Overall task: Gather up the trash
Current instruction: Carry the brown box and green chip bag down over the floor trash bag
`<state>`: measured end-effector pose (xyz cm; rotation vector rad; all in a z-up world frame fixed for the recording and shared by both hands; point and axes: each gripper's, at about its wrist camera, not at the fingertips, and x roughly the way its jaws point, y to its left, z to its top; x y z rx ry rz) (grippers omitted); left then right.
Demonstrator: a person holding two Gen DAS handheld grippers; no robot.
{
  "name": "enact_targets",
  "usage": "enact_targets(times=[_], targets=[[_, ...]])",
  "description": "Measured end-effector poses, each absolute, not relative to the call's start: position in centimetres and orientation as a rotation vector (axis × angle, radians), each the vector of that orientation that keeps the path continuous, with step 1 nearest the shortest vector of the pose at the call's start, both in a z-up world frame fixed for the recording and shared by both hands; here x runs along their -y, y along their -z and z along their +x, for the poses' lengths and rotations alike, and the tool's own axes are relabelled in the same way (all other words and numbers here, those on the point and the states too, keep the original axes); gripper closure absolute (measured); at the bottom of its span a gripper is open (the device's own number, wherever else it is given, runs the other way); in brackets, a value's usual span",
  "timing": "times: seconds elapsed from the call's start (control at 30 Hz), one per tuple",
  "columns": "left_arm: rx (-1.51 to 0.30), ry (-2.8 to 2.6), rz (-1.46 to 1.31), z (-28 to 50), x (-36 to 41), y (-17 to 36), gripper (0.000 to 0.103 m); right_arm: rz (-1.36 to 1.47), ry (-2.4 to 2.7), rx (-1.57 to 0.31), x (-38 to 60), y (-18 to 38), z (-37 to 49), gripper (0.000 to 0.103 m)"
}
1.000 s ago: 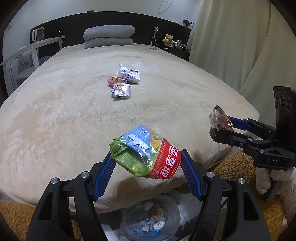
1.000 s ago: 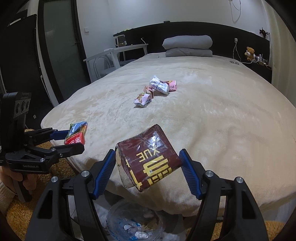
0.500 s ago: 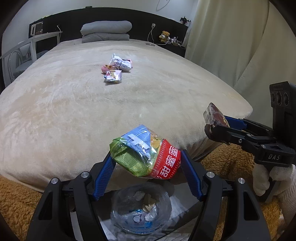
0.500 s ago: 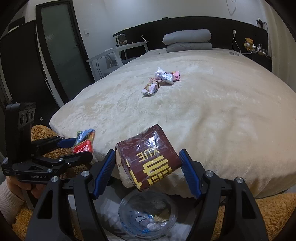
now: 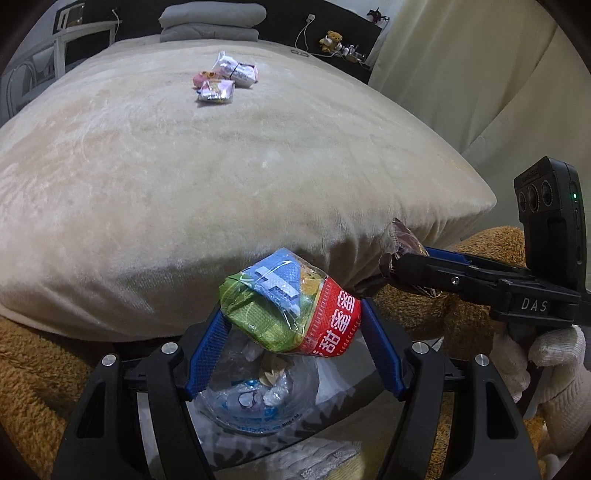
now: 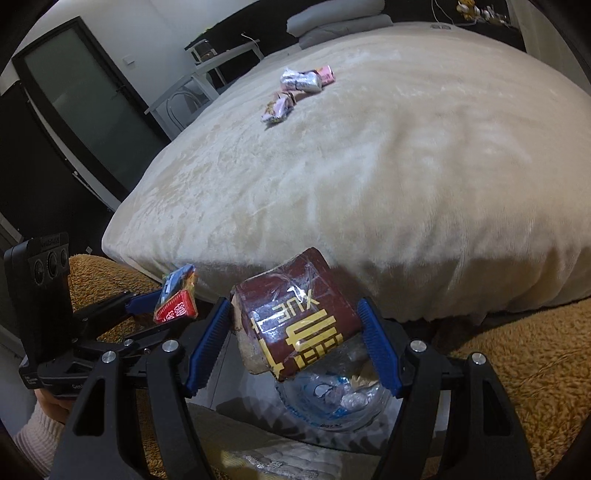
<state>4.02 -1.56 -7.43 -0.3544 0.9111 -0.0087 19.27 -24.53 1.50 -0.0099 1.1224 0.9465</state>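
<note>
"DAS" is printed in white on the right tongs' black body (image 5: 532, 305). The maroon wrapper (image 6: 295, 317) carries yellow "XUE", seen upside down.

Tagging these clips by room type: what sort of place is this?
Most likely a bedroom at home: a large bed under a beige plush blanket, stacked grey pillows against a dark headboard, a teddy bear on the shelf beside it.

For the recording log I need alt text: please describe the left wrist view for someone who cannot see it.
The left gripper clamps a green, blue and red snack wrapper above a clear bag of trash beside the bed. At right, the right gripper holds a dark brown wrapper; more wrappers lie on the bed.
</note>
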Motion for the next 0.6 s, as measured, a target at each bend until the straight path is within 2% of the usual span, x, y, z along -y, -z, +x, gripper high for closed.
enact_targets(times=[0.6], targets=[[-1.223, 0.017, -0.44, 5.4, 2.0, 14.5, 0.034, -0.01, -0.769, -1.465, 22.8, 5.9, 19.9, 0.033]])
